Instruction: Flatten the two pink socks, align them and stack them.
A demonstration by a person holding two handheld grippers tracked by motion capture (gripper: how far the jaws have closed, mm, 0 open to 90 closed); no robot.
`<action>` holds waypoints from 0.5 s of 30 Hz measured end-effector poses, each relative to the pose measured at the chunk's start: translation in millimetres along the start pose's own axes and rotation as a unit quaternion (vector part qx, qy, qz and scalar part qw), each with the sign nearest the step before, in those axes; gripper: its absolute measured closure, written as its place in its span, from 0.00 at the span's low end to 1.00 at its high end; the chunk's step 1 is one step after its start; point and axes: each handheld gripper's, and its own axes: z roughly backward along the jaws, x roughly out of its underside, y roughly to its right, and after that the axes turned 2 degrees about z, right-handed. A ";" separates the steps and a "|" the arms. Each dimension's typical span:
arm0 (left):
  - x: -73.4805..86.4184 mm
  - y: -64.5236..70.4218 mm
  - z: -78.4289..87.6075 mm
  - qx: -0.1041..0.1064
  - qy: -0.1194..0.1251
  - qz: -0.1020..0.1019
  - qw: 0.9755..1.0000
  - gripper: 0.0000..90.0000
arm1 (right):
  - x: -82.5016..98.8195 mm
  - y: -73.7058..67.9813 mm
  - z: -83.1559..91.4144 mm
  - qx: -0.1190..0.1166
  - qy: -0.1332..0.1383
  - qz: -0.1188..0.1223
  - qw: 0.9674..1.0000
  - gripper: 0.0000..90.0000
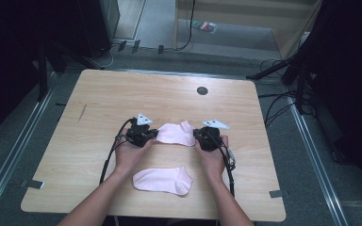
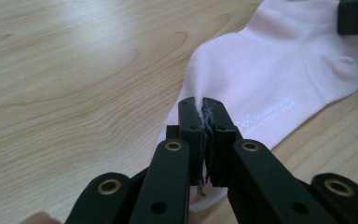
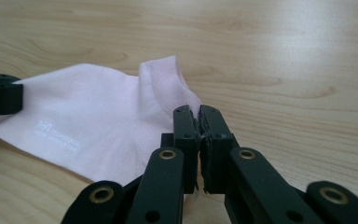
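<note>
Two pink ankle socks lie on the wooden table point(image 1: 99, 94). The farther sock point(image 1: 176, 133) lies flat between my two grippers. My left gripper point(image 1: 154, 135) is shut on the sock's toe end, and a fold of pink fabric point(image 2: 270, 65) is pinched between its pads point(image 2: 206, 109). At the opposite end, beside the ribbed cuff point(image 3: 163, 79), my right gripper point(image 1: 197, 135) point(image 3: 198, 116) is shut on the sock's point(image 3: 98, 116) edge. The other gripper's black jaw tip shows in each gripper view point(image 2: 356, 16) point(image 3: 0, 93). The nearer sock point(image 1: 162, 180) lies loose between the person's forearms.
A small dark round hole point(image 1: 202, 90) sits in the table toward its far edge. Dark stands and cables point(image 1: 283, 70) surround the table on the floor. Bare wood extends left, right and beyond the socks.
</note>
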 end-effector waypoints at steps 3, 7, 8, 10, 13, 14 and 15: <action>2.9 -2.8 14.5 0.010 0.014 0.002 1.000 0.98 | -3.4 -2.8 11.6 -0.013 0.012 -0.005 1.000 0.97; 5.6 -2.1 27.5 0.015 0.022 -0.005 1.000 0.98 | -4.1 -10.5 26.2 -0.025 0.017 0.011 0.999 0.97; 8.9 -1.6 37.2 0.016 0.029 -0.011 0.999 0.98 | -2.5 -13.6 30.5 -0.027 0.020 0.016 0.999 0.97; 14.3 -1.5 47.3 0.020 0.037 -0.010 0.999 0.98 | 1.0 -17.9 36.7 -0.030 0.022 0.020 0.999 0.97; 22.4 -1.3 60.2 0.030 0.046 -0.007 0.998 0.98 | 7.2 -22.7 46.0 -0.040 0.025 0.018 0.999 0.97; 25.1 -1.0 64.2 0.032 0.048 -0.005 0.998 0.98 | 9.4 -24.0 48.8 -0.044 0.026 0.020 0.998 0.97; 28.1 -0.5 68.3 0.037 0.052 0.000 0.998 0.98 | 11.6 -25.9 51.9 -0.048 0.025 0.019 0.998 0.97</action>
